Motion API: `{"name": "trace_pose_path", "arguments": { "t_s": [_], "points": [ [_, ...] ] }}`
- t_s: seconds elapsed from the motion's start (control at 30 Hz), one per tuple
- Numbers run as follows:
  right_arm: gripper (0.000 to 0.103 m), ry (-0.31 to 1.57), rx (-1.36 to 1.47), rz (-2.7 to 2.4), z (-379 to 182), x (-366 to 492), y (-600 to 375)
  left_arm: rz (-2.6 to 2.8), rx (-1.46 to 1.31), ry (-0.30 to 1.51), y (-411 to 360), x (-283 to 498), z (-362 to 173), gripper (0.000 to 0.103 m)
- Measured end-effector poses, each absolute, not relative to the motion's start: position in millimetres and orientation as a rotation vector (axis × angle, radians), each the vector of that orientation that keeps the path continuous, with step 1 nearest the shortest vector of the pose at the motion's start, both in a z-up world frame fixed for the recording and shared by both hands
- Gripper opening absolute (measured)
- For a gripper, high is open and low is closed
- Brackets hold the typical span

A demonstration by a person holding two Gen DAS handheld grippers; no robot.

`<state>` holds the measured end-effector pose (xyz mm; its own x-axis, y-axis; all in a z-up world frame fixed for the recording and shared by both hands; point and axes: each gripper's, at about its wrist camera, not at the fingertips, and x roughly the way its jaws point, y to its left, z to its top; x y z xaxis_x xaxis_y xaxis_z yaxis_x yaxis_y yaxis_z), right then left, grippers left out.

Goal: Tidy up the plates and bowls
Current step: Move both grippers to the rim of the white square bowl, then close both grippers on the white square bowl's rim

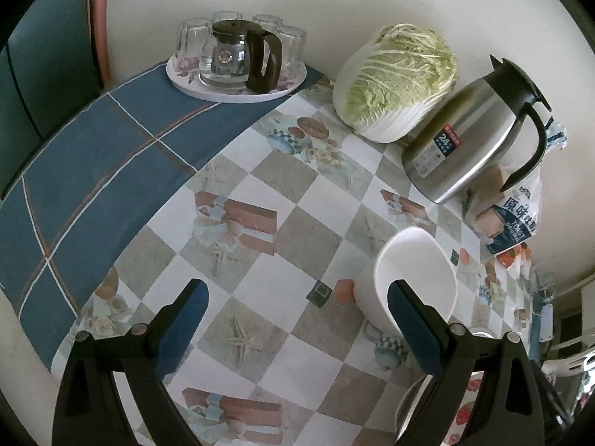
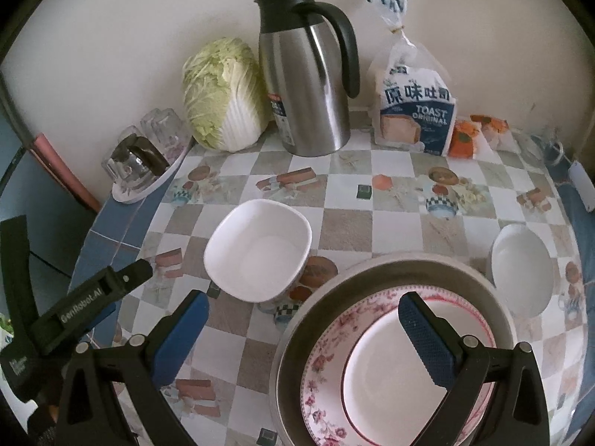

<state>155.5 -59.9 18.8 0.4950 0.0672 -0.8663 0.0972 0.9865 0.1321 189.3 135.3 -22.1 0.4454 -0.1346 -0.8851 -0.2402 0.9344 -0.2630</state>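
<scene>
A square white bowl (image 2: 258, 251) sits empty near the middle of the checked table; in the left wrist view this square bowl (image 1: 416, 278) lies just past my right-hand fingertip. A metal basin (image 2: 316, 319) at the front holds a pink floral plate (image 2: 327, 368) with a smaller white plate (image 2: 386, 375) on top. A round white bowl (image 2: 520, 273) stands to the right. My right gripper (image 2: 303, 310) is open above the basin's rim. My left gripper (image 1: 297, 297) is open over bare tablecloth, and its body shows in the right wrist view as a black gripper (image 2: 96, 297).
Along the back wall stand a cabbage (image 2: 225, 93), a steel thermos jug (image 2: 306, 74) and a bag of toast (image 2: 414, 104). A tray with a glass teapot (image 1: 238, 57) and upturned glasses sits at the far left corner. The table edge (image 1: 74, 171) has a blue cloth.
</scene>
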Motion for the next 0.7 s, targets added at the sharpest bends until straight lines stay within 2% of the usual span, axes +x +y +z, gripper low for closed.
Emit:
{"name": "trace_pose_path", "arguments": {
  "t_s": [0.5,0.53,0.6,0.7],
  "points": [
    [0.101,1.148,0.056,-0.061,23,192,-66,0.054,-0.413,1.144,130,206,-43,0.097],
    [0.100,1.158,0.058,-0.064,21,196,-66,0.049,-0.417,1.142,128,207,-44,0.097],
    [0.088,1.166,0.058,-0.075,19,200,-67,0.038,-0.419,1.129,125,211,-45,0.097],
    [0.081,1.175,0.060,-0.097,15,208,-66,0.018,-0.421,1.130,122,216,-46,0.097]
  ]
}}
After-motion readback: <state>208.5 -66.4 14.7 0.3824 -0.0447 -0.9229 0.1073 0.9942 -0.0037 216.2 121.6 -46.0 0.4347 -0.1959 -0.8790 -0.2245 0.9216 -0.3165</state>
